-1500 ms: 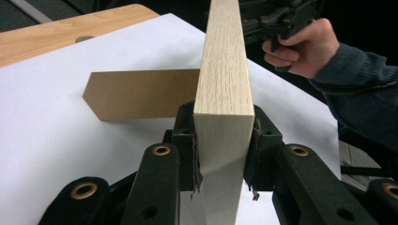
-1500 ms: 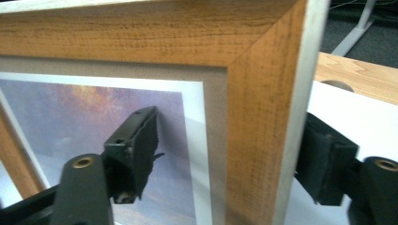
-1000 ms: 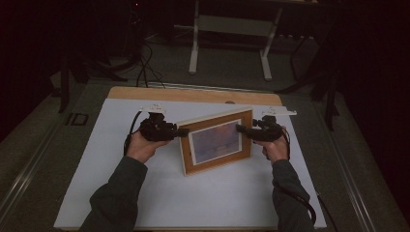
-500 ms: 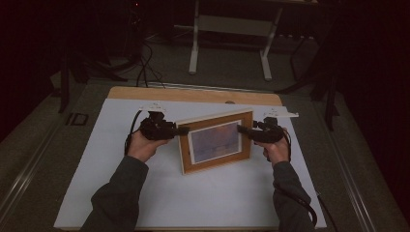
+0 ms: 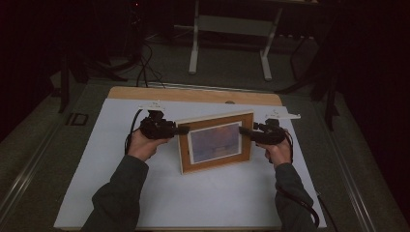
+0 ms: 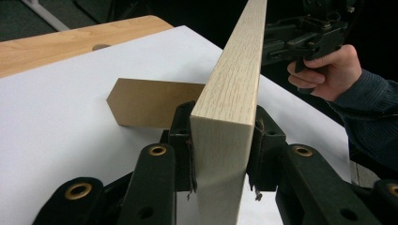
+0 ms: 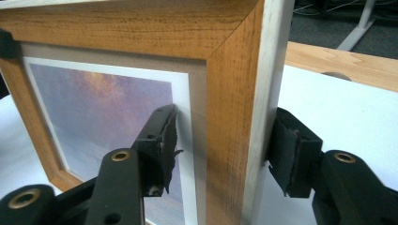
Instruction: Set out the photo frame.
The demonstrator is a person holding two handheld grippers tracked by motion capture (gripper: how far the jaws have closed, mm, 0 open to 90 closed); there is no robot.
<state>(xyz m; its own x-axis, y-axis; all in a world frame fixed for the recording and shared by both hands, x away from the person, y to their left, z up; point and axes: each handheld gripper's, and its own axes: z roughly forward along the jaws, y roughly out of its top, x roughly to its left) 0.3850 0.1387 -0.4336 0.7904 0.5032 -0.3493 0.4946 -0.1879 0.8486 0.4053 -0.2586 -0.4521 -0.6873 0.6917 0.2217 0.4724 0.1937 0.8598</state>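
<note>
1. A wooden picture frame (image 5: 216, 142) stands upright near the middle of a white sheet (image 5: 145, 193) that covers most of a wooden table (image 5: 193, 94), its printed picture facing the person

2. The left gripper (image 5: 180, 130) meets the frame's left edge; in the left gripper view (image 6: 224, 140) its two black jaws sit one on each side of the pale edge, pads pressed against the wood, so it has the frame clamped at a middling width

3. Behind the frame in that view a brown cardboard back stand (image 6: 150, 101) juts out over the sheet

4. The right gripper (image 5: 241, 130) reaches the frame's right edge; in the right gripper view (image 7: 220, 140) one jaw stands in front of the glass near the inner border and the other behind the pale outer side

5. The right jaws have just been closing with the frame's edge between them; the rear pad looks to be touching the wood, while the front pad sits just short of the face, so no firm grip shows there

6. The person's hands, in dark sleeves, hold the grippers level at about mid height of the frame, one on each side
</note>
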